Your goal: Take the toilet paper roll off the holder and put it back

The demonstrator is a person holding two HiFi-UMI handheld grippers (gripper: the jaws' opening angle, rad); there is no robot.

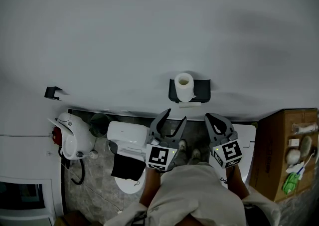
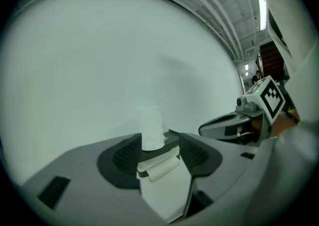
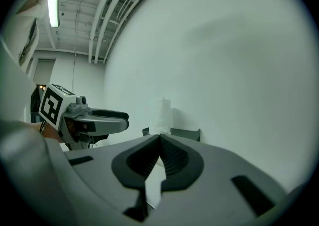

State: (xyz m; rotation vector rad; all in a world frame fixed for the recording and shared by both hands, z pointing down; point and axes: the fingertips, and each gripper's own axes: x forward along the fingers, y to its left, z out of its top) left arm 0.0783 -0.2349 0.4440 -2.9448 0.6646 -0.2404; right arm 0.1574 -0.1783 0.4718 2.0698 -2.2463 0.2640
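Observation:
A white toilet paper roll (image 1: 184, 87) stands upright on top of the black wall holder (image 1: 200, 90). A second roll (image 1: 189, 104) hangs under the holder's shelf. Both grippers are held side by side below the holder, short of it and pointing at the wall. My left gripper (image 1: 175, 116) is open with nothing between its pads. In the left gripper view the upright roll (image 2: 151, 127) and the holder (image 2: 172, 144) lie beyond the gap of the left gripper (image 2: 159, 156). My right gripper (image 1: 215, 118) is shut and empty. In the right gripper view its tips (image 3: 160, 138) meet below the roll (image 3: 161, 115).
A white toilet (image 1: 130, 140) with a black cloth (image 1: 128, 167) sits at the lower left. Left of it stands a white fixture (image 1: 71, 137). A black hook (image 1: 52, 92) is on the wall. At the right is a cardboard box (image 1: 279, 150) with small items.

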